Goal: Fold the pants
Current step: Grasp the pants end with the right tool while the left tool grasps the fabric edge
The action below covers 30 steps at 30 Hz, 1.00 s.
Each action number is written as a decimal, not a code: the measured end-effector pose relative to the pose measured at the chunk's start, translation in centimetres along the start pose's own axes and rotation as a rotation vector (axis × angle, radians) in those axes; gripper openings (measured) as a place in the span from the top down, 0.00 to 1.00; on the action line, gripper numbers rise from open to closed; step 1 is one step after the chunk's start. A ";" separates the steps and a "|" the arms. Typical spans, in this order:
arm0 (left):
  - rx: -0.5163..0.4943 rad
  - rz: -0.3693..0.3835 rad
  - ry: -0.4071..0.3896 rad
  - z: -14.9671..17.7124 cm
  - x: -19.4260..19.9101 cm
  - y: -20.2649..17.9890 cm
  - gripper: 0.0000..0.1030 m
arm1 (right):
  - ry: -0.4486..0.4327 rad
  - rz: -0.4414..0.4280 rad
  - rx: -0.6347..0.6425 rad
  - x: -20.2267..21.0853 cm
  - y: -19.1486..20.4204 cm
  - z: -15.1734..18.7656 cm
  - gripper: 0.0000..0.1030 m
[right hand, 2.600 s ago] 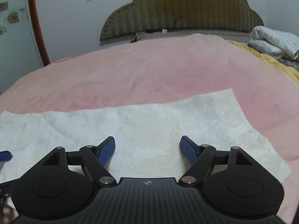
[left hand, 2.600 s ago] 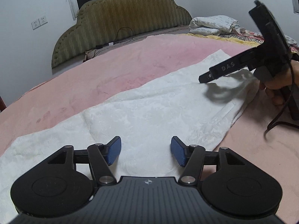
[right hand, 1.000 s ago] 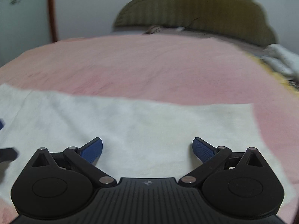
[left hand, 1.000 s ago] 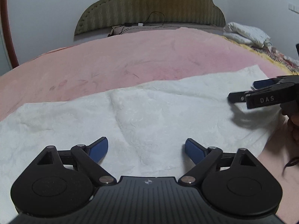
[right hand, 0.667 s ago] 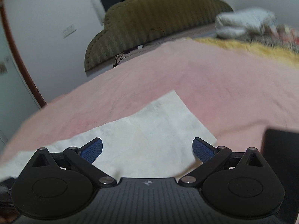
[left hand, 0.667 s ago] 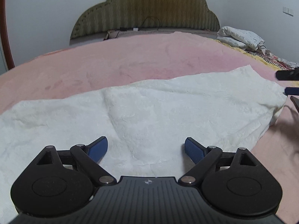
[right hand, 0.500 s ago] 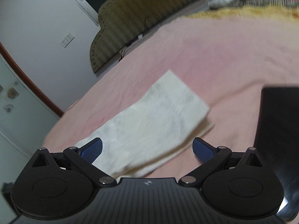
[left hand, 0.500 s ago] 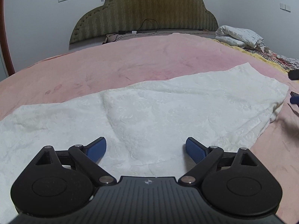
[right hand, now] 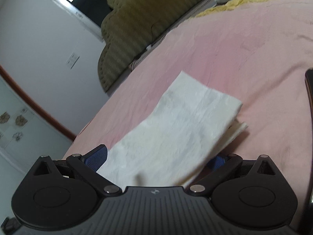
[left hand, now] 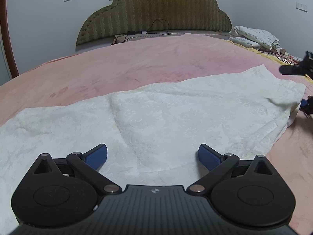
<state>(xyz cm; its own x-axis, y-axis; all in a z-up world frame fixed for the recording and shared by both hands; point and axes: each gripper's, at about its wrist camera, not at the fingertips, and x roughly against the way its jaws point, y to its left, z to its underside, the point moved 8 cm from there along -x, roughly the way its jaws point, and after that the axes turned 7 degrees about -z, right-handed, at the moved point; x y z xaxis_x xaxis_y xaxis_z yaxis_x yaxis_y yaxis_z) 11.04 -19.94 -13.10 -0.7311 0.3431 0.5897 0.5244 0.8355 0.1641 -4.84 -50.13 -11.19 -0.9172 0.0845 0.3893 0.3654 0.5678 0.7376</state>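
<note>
White textured pants lie flat across a pink bedspread. My left gripper is open and empty, low over the pants' near edge. My right gripper is open and turned sideways at the pants' right end; the pants reach in between its jaws, with one blue pad above the cloth and the other partly hidden under its edge. In the left wrist view the right gripper shows at the far right edge, straddling the pants' end.
A green padded headboard and a cable stand at the back. Folded bedding and a yellow blanket lie at the back right. A dark flat object lies on the bedspread at the right.
My right gripper has swung round to the pants' right end, rolled sideways and dropped until the cloth's edge sits between its open jaws. My left gripper has barely moved.
</note>
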 end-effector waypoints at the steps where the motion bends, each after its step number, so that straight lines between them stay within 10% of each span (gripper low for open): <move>1: 0.001 0.001 0.001 0.0 0.0 0.0 0.01 | -0.014 0.017 0.006 -0.3 0.0 -0.3 0.04; 9: 0.010 0.006 0.006 0.0 -0.1 0.2 0.00 | -0.076 0.062 -0.137 -1.3 -3.8 -1.6 0.80; 13: 0.021 0.015 0.004 0.0 -0.1 0.3 0.02 | -0.096 0.068 -0.076 -1.0 -2.9 -1.7 0.85; 17: 0.162 0.078 -0.005 -0.9 0.4 1.9 0.13 | -0.106 0.084 0.270 -0.2 3.0 -1.2 0.87; 22: 0.566 0.367 0.089 -2.8 -0.2 4.9 0.11 | -0.029 0.015 0.635 -1.4 11.2 2.4 0.87; 30: 1.035 0.806 0.284 -4.6 -3.3 3.4 0.02 | 0.082 -0.057 0.805 -2.7 15.3 8.7 0.87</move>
<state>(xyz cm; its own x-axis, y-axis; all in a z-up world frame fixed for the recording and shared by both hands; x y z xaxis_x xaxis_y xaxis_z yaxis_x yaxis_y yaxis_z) 17.28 -20.17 -10.82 -0.1952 0.8949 0.4014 0.1015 0.4255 -0.8992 1.83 -34.52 -5.76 -0.9051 -0.0050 0.4252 0.0635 0.9871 0.1468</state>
